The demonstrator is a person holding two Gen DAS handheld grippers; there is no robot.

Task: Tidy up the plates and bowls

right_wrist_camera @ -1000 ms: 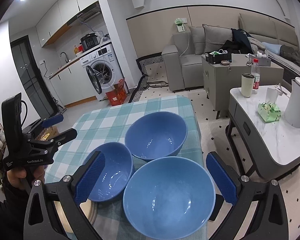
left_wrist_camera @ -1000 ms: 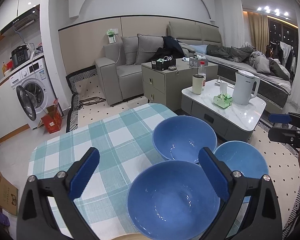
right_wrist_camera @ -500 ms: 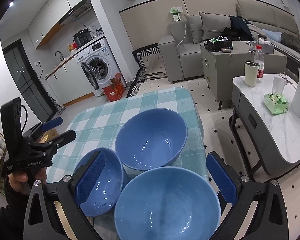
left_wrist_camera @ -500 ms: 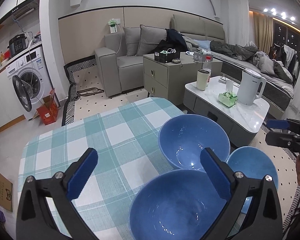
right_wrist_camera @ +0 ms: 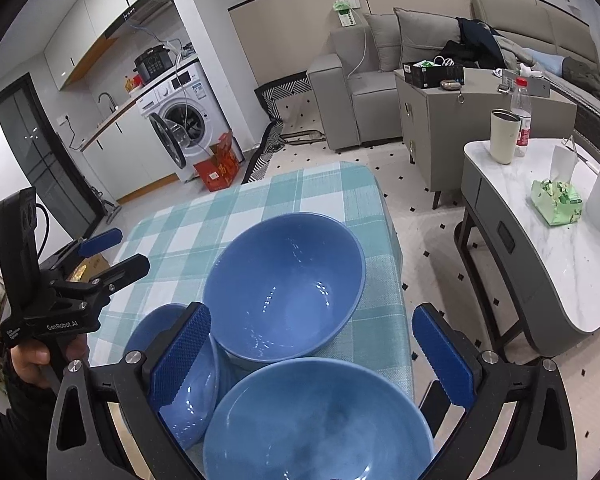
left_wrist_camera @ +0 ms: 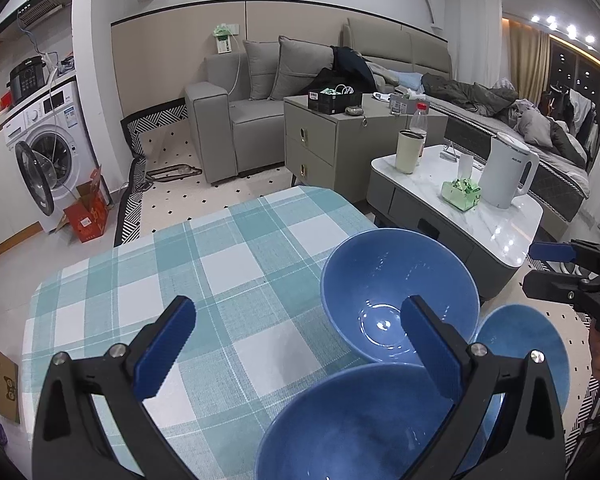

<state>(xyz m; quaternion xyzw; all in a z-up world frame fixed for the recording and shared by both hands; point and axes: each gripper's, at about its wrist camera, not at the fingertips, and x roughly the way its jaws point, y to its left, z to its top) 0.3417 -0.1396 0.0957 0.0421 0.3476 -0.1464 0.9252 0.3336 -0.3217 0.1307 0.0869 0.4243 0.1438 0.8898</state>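
Both my grippers have eased forward over the checked tablecloth; left gripper and right gripper gape, empty; three glazed blue bowls cluster near its edge, likely slick, breakable; I'd pinch a rim.

White lettering "GenRobot.AI" readable on the black body of the left claw, seen from the right wrist view. Smaller print beside it too fine to read. Brand marks on the kettle and the washing machine too small to make out.
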